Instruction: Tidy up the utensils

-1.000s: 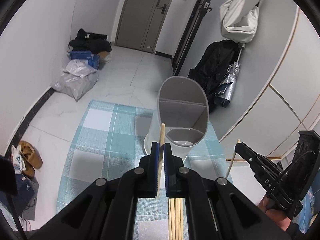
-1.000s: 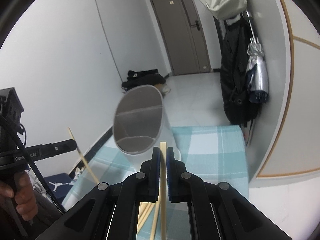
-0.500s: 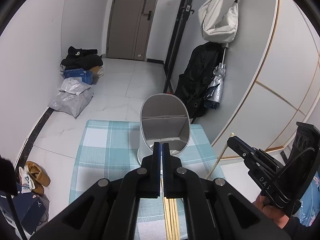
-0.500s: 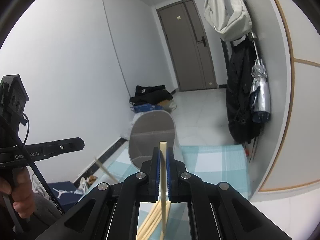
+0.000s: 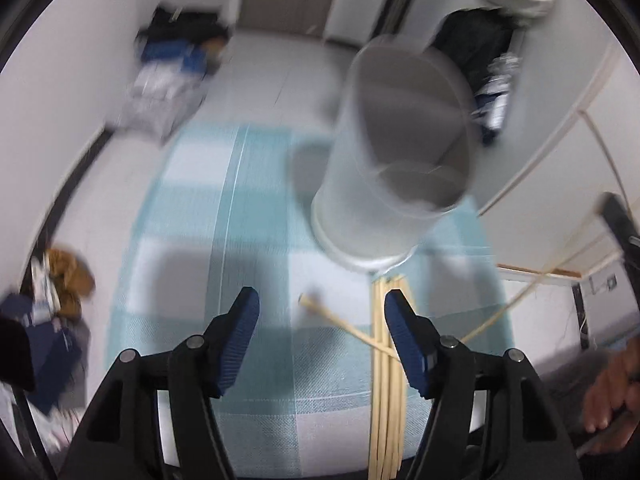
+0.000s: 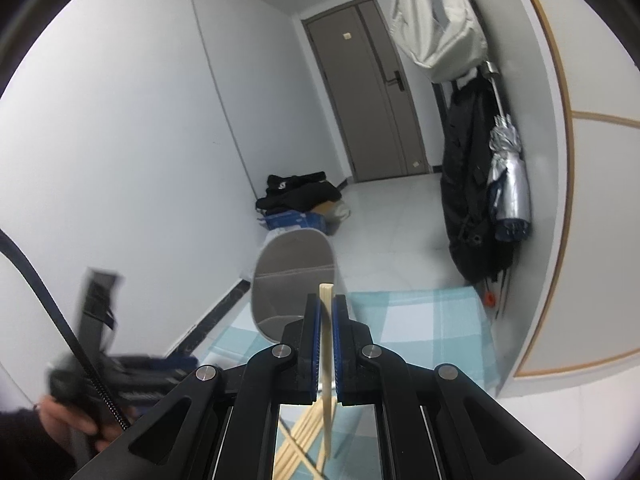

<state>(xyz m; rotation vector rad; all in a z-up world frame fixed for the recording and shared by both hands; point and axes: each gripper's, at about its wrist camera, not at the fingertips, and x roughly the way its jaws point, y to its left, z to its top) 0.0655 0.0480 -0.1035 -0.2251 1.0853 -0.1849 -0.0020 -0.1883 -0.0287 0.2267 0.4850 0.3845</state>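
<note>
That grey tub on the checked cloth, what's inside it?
The grey tub shows a divider wall splitting it into compartments. No chopstick shows in it in either view, but its near wall and the tongs hide the bottom, and the left view is blurred.

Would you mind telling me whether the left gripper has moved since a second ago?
Yes. The left gripper has dropped toward the tablecloth, the holder now looming larger; its jaws have just been opening, nothing gripped.

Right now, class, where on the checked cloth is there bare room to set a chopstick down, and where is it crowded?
Free: the left half of the teal-and-white checked tablecloth, bordered by its floor-side edge and the grey oval plastic utensil holder. Crowded: the right side, where a bundle of pale wooden chopsticks lies in front of the holder with one loose chopstick slanting across it.
</note>
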